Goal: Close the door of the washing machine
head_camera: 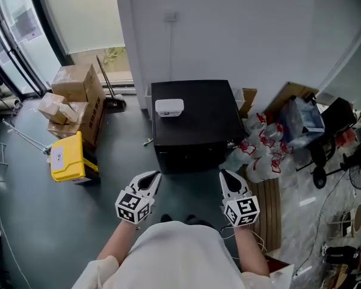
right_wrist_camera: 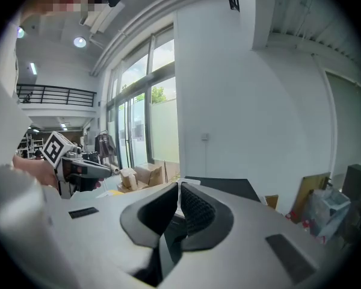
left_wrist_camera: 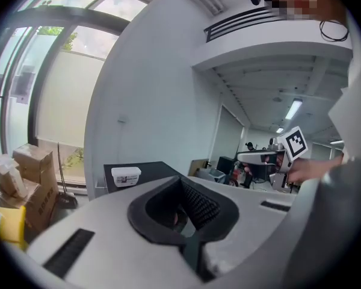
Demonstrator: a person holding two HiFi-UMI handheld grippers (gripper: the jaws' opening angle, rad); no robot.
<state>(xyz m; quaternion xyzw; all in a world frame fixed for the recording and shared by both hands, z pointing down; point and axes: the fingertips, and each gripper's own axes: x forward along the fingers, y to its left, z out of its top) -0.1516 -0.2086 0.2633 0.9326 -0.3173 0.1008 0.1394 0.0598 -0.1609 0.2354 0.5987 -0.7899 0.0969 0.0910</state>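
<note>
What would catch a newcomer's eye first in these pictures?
The black washing machine stands mid-frame against the wall, a white box on its top. Before it, the left gripper and right gripper are held side by side, both shut and empty. A yellow case sits on the floor at left, by cardboard boxes.
</note>
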